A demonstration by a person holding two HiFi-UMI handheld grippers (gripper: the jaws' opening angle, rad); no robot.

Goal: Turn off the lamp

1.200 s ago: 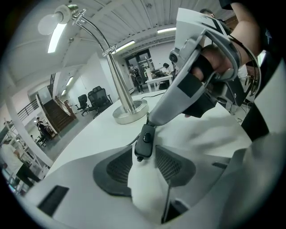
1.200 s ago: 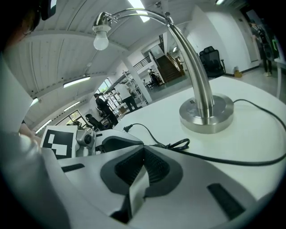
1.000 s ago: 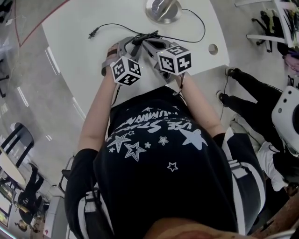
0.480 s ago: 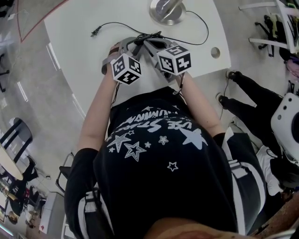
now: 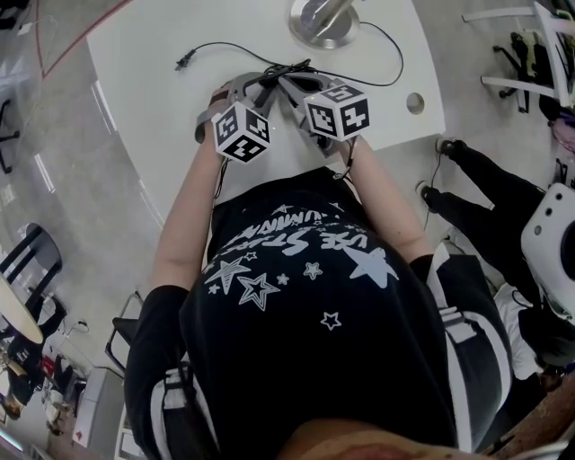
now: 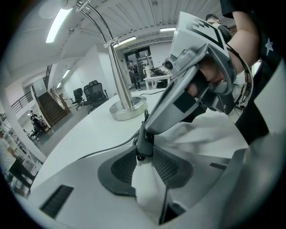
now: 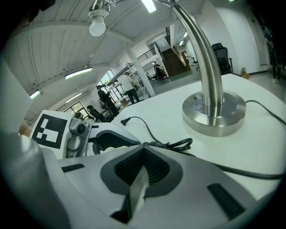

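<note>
Head view, lamp base (image 5: 322,18) at 12 o'clock cropped by the edge, left gripper (image 5: 259,83) and right gripper (image 5: 280,83) tips meet on its cord (image 5: 286,67), left gripper view, jaws closing onto the black switch (image 6: 143,143), right gripper view, jaws pinched on cord, switch hidden

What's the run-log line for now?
left gripper: jaws closing on cord switch | right gripper: shut on lamp cord | lamp: standing on white table

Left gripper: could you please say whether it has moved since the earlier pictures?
No; the left gripper keeps its gap to the lamp base, jaws closing on the cord switch.
</note>
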